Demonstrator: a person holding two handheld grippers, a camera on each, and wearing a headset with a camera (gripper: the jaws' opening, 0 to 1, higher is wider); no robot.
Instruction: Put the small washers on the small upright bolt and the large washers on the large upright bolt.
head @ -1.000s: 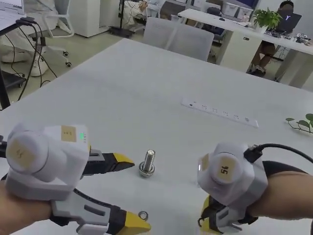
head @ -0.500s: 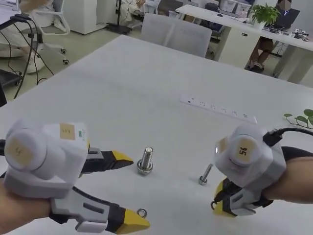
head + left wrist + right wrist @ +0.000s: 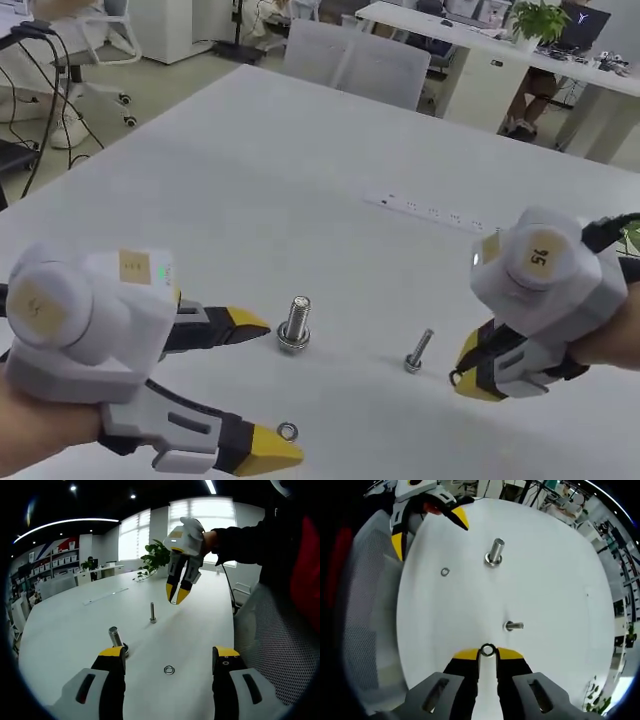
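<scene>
The large upright bolt [image 3: 296,325] stands mid-table with washers around its base; it is also in the left gripper view [image 3: 116,637] and the right gripper view [image 3: 495,552]. The small upright bolt [image 3: 417,352] [image 3: 152,613] [image 3: 512,626] stands to its right. My right gripper [image 3: 468,378] [image 3: 487,655] hovers just right of the small bolt, shut on a small washer [image 3: 487,650]. A loose small washer [image 3: 288,432] [image 3: 169,670] [image 3: 445,571] lies on the table between the open jaws of my left gripper [image 3: 258,390] [image 3: 169,652].
A white power strip [image 3: 430,213] lies farther back on the white table [image 3: 250,180]. Grey chairs [image 3: 350,65] stand at the table's far edge. A potted plant [image 3: 155,560] sits at the right end, with desks and seated people beyond.
My right gripper has lifted up and to the right with the washer in its tips, uncovering the small bolt. The left gripper has stayed open in place.
</scene>
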